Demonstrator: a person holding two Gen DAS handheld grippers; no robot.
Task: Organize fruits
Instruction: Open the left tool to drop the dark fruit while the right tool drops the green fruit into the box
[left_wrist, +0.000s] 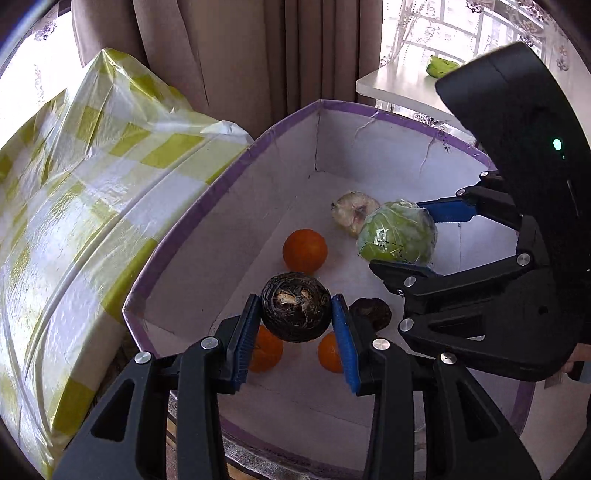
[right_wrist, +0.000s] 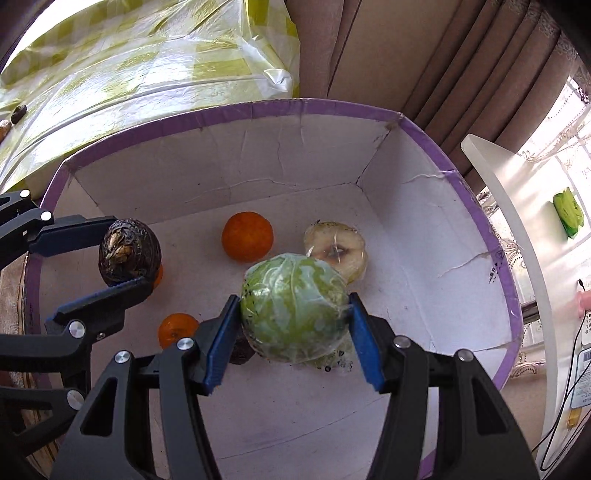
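My left gripper (left_wrist: 295, 314) is shut on a dark round fruit (left_wrist: 296, 312), held above the floor of a white box with a purple rim (left_wrist: 221, 177). It also shows in the right wrist view (right_wrist: 129, 253). My right gripper (right_wrist: 293, 321) is shut on a plastic-wrapped green cabbage (right_wrist: 293, 308), held over the box (right_wrist: 332, 105); the cabbage also shows in the left wrist view (left_wrist: 397, 232). On the box floor lie three oranges (left_wrist: 305, 251) (left_wrist: 265, 349) (left_wrist: 330, 352), a pale wrapped cut fruit (right_wrist: 336, 249) and another dark fruit (left_wrist: 371, 312).
A yellow-checked plastic cloth (left_wrist: 74, 206) covers the surface left of the box. Brown curtains (left_wrist: 258, 55) hang behind. A white shelf (right_wrist: 517, 221) with a green packet (right_wrist: 569, 212) stands to the right near the window.
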